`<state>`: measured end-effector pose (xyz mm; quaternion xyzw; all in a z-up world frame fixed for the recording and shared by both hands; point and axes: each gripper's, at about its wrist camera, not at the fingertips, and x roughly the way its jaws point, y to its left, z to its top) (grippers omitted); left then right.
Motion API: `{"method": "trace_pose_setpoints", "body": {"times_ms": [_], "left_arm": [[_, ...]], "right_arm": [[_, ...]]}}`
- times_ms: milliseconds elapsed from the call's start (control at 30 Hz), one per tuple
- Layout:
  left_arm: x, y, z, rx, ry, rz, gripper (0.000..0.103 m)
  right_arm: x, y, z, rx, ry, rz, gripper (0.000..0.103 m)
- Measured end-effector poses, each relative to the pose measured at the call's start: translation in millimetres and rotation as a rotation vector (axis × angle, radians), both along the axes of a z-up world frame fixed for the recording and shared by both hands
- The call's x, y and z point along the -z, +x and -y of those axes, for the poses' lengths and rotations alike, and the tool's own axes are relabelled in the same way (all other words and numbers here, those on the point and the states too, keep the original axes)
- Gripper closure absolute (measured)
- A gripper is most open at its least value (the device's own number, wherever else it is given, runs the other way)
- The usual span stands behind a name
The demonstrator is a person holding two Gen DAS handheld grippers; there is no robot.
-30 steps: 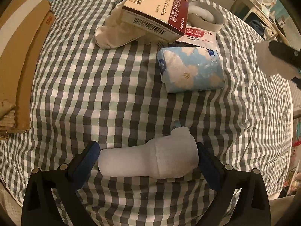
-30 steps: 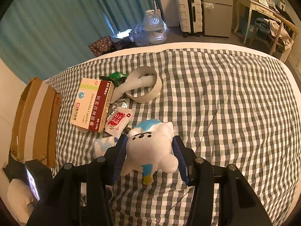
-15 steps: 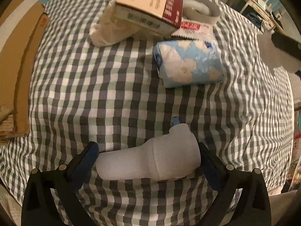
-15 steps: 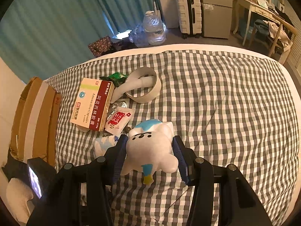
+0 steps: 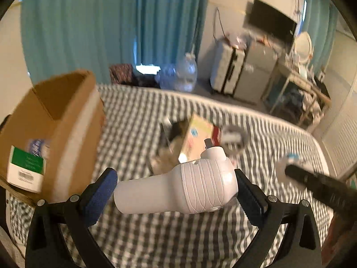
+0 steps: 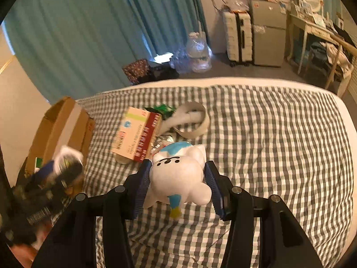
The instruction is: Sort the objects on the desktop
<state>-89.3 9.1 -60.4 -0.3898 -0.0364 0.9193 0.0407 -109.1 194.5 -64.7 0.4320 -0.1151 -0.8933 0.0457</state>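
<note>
Two grippers, and I have something in each. Nearest me, my left gripper [image 5: 176, 192] is spread wide around a white handheld device [image 5: 178, 187] lying crosswise, its blue pads pressing the handle end and the rounded head, held clear above the checked bedspread [image 5: 156, 234]. My right gripper [image 6: 178, 186] is about half open and clamped on a white plush toy [image 6: 178, 176] with blue patches, one pad on each flank, also off the cover. Past the toy, toward the middle of the bed, a medicine box [image 6: 137, 137] rests on a heap of small packets, with a white band [image 6: 194, 120] curled just behind it. At the bed's left edge stands an open cardboard box [image 5: 58, 122]; a green-and-white carton [image 5: 26, 169] shows inside it in the blurred left view. Beyond the far edge I see teal curtains [image 6: 89, 33] and a pale suitcase [image 6: 237, 35]
</note>
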Motion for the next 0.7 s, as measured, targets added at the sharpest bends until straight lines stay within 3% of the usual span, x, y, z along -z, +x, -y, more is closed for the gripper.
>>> {"method": "trace_pose_setpoints", "body": {"times_ms": [100, 333, 400, 500, 567, 700], "left_arm": [[-15, 7, 18, -0.054, -0.023, -0.053, 0.001], [-44, -17, 60, -0.180, -0.045, -0.112, 0.001], [-54, -22, 74, -0.198, -0.049, -0.139, 0.009], [-66, -24, 98, -0.210, 0.021, -0.149, 0.009], [-70, -24, 122, -0.239, 0.101, -0.157, 0.017], [-64, -31, 166, -0.270, 0.222, -0.113, 0.020]], "right_arm": [[-8, 3, 10, -0.038, 0.012, -0.030, 0.054], [-41, -7, 51, -0.156, 0.086, -0.096, 0.054], [-56, -11, 68, -0.190, 0.099, -0.125, 0.054], [-74, -17, 98, -0.260, 0.076, -0.159, 0.054], [-82, -23, 121, -0.308, 0.059, -0.175, 0.054], [-83, -26, 156, -0.371, 0.057, -0.194, 0.054]]}}
